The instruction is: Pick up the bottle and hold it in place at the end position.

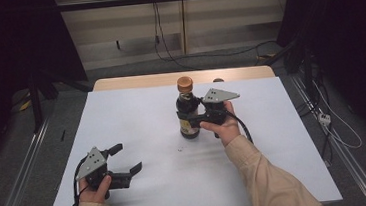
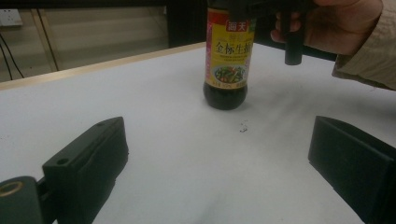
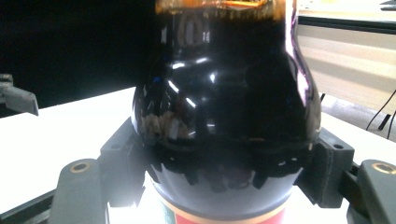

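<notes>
Nearest to me, my left claw (image 1: 125, 159) sits low over the front left part of the table (image 1: 136, 112), hand wrapped round the grip, the grey three-cornered plate on top and the cable trailing back toward my sleeve. Its jaws are spread wide with nothing between them, just bare white tabletop. In the left gripper view the two black jaws stand far apart at the bottom corners, pointing across at the bottle.

A bit further out there's a tiny dark speck (image 1: 180, 149) on the white surface, just in front of the bottle and apart from it.

Then the main thing: the soy sauce bottle (image 1: 188, 113), standing upright near the middle of the table, toward the far side. Dark liquid, orange cap (image 1: 185, 84), yellow and red label (image 2: 229, 56) with a picture of greens on it. Its base looks planted on the table in the left gripper view.

My right claw (image 1: 192, 116) comes in from the right side and is pinching the bottle round its dark rounded upper body, above the label. In the right gripper view the glossy dark glass bulges right between the two jaws, and both pads sit tight against its sides. My right hand (image 1: 221, 124) is around the grip just beside the bottle.

Past all that there's the wooden far edge (image 1: 139, 81) of the table, then grey floor, cables and a pale wall panel (image 1: 124, 23).
</notes>
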